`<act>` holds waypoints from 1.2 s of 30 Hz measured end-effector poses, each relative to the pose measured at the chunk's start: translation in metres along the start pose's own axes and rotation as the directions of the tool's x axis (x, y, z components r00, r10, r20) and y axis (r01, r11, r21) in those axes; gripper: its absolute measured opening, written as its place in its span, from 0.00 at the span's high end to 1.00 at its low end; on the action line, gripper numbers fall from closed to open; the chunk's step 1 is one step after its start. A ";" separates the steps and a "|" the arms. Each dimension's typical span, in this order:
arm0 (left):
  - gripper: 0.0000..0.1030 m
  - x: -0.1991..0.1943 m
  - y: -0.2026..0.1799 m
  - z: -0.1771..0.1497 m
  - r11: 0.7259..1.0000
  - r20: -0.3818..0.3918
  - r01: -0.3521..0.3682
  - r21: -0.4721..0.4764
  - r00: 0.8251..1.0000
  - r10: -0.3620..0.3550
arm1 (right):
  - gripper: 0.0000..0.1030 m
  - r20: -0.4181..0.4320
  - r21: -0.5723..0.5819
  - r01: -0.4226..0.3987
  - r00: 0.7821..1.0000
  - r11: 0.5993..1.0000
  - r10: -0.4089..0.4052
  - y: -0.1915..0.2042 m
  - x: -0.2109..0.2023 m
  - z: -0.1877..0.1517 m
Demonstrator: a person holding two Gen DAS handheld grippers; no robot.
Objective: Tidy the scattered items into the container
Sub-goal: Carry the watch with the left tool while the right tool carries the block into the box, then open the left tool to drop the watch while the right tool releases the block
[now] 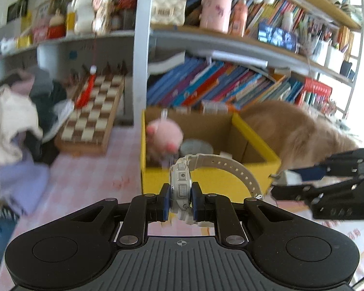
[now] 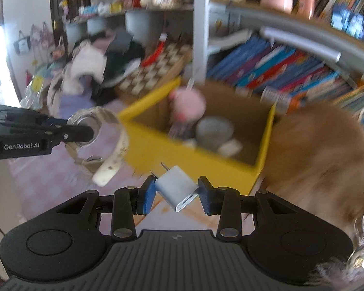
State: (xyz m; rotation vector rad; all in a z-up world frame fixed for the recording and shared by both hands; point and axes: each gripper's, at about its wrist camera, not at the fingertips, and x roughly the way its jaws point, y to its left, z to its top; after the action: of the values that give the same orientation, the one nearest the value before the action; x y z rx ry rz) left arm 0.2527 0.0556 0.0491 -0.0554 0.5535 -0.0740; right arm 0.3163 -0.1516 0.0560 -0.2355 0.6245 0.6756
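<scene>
box (image 1: 206,181) yellow, brown inside | watch (image 1: 180,184) white | charger (image 2: 177,185) white | plush (image 1: 163,133) pink | chessboard (image 1: 94,111) brown-cream checks

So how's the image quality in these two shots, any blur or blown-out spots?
Left wrist view: watch in the left claw is sharp; shelves and yellow box are motion-smeared and bowed by fisheye; right edge is blown out. Right wrist view: charger in the right claw is crisp, background heavily blurred, left window overexposed.
</scene>
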 end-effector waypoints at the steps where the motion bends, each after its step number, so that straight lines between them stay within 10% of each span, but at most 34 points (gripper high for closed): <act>1: 0.85 0.002 0.000 0.007 1.000 0.013 -0.003 0.010 1.000 0.002 | 0.65 0.018 -0.006 0.009 1.000 1.000 -0.009 -0.005 -0.001 0.007; 11: 0.85 0.047 -0.006 0.065 0.991 0.048 -0.029 0.131 0.999 0.023 | 0.65 0.043 -0.092 0.042 0.998 0.995 -0.038 -0.061 0.037 0.069; 22: 0.85 0.132 -0.027 0.065 0.975 -0.135 0.018 0.222 0.991 0.013 | 0.65 -0.095 -0.067 -0.007 0.996 0.998 0.001 -0.087 0.131 0.114; 36: 0.84 0.197 -0.046 0.046 0.952 -0.349 0.101 0.289 0.937 0.007 | 0.65 -0.326 0.008 -0.052 0.944 0.999 0.051 -0.089 0.245 0.112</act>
State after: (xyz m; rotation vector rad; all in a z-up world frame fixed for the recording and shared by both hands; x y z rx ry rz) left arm 0.4415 -0.0055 -0.0115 0.2501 0.8895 -0.2191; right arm 0.5744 -0.0499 -0.0040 -0.3366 0.9503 0.6931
